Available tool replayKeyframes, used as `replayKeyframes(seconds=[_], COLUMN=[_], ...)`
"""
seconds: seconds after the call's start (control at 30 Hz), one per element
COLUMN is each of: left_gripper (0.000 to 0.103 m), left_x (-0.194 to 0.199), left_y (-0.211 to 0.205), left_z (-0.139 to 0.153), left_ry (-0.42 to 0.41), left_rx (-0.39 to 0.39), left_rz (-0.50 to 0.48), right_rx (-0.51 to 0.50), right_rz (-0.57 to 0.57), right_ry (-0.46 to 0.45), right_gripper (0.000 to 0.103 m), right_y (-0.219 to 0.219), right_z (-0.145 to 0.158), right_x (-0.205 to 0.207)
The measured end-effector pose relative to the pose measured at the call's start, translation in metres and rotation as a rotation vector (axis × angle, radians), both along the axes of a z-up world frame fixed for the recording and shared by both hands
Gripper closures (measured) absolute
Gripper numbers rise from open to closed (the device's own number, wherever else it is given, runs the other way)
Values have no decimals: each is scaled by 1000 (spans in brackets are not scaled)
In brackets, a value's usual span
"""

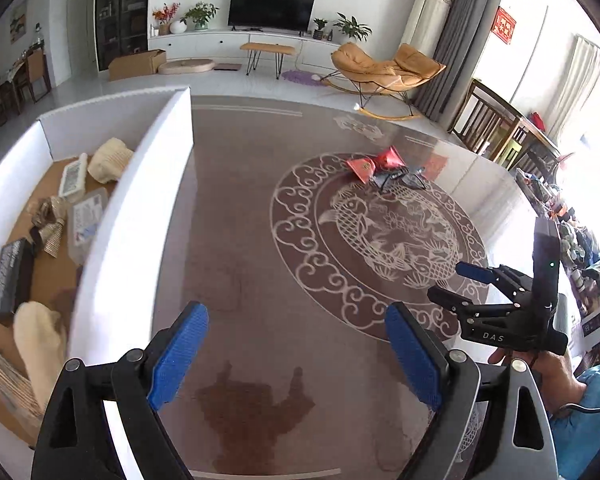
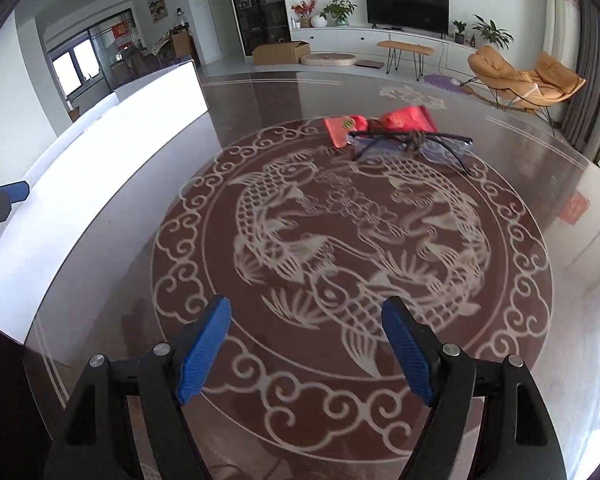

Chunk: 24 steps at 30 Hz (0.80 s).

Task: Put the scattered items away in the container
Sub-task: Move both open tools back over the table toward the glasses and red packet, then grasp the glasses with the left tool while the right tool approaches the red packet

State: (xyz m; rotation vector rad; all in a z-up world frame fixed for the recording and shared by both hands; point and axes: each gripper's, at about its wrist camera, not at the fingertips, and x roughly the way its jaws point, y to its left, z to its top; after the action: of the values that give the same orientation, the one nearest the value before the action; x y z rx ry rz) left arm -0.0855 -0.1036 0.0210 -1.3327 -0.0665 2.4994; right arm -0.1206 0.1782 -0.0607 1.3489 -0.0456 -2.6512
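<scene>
The container [image 1: 140, 200], a white-walled box with a brown cardboard floor, fills the left side of the left wrist view; in the right wrist view only its white outer wall [image 2: 112, 152] shows, along the left edge. Inside it lie a cream knitted item [image 1: 110, 160] toward the upper part, a white flat packet [image 1: 73, 178] beside it, a clear plastic case [image 1: 87, 220], a striped bow-like piece [image 1: 50, 224], a dark box [image 1: 12, 280] and another cream knitted item [image 1: 40, 348] lower down.

Still out on the tabletop [image 2: 540, 184], well apart from the container, a small heap sits at the upper rim of the round fish medallion: a red envelope [image 2: 338, 130], a red packet [image 2: 410, 118] touching it, and dark-framed glasses [image 2: 416, 146] lying against their front, with a brownish cord [image 2: 414, 136] tangled on top.

The left gripper [image 1: 296, 356] hovers over bare tabletop just beside the container's wall, its blue-padded jaws spread wide with nothing between them. The right gripper [image 2: 306, 348] hangs over the lower part of the medallion, jaws likewise wide apart and empty; in the left wrist view it appears at the right [image 1: 456, 282], held by a hand [image 1: 556, 376].
</scene>
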Motion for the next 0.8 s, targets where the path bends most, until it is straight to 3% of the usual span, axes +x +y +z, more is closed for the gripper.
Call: replayKeyframes(seconds=[0.13,0.3,0.4,0.47,0.8], left_gripper=[13,13,10,0,0], left_x=[-5,-13,-10,-9,-8], left_y=[40,57,64,68,66], left_z=[-52,-81,-87,-89,-86], left_ry=[-18,-16,31,36,33], left_rx=[-49,-115,-176,-196,-189], left_rz=[31,49,46,32,33], right_rx=[16,35,130,116,111], right_rz=[-65,-82,-80,-92,-94], right_ry=[33,30,22,16,14], right_gripper=[24,23,19,17,15], right_y=[32,33,17,19,18], right_z=[-9,-8,-10,-13,-15], right_x=[36,44,43,42,43])
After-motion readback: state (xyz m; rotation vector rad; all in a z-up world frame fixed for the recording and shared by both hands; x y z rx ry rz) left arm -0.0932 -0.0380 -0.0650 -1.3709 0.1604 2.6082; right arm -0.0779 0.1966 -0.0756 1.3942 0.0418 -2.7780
